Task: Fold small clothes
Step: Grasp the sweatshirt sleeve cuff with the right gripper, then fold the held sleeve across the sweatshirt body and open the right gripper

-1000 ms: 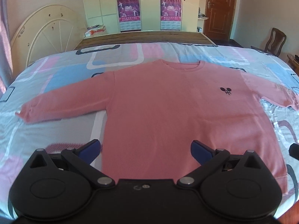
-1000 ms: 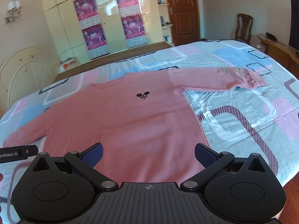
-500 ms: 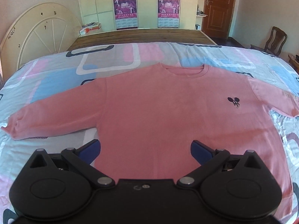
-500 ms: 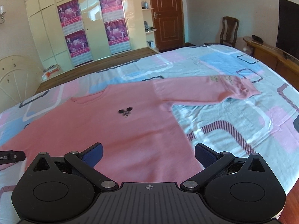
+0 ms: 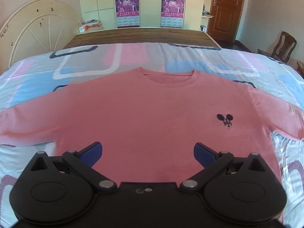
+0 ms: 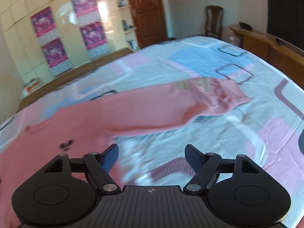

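A pink long-sleeved sweater (image 5: 144, 114) lies flat and face up on the bed, neck away from me, with a small dark mouse logo (image 5: 225, 120) on the chest. My left gripper (image 5: 148, 152) is open and empty above the sweater's lower body. My right gripper (image 6: 152, 156) is open and empty above the bedsheet, just right of the sweater's body (image 6: 34, 152). The sweater's right sleeve (image 6: 171, 106) stretches away to the right in front of it, its cuff crumpled.
The bed has a sheet (image 5: 95, 64) with pink, blue and grey blocks. A white headboard (image 5: 38, 30) stands at the left and a wardrobe with posters (image 5: 150, 1) behind. A wooden chair (image 6: 213, 20) and a wooden cabinet (image 6: 269, 47) stand at the right.
My left gripper has moved forward over the sweater's body. My right gripper has swung right and forward, off the body and towards the right sleeve. Both stay open.
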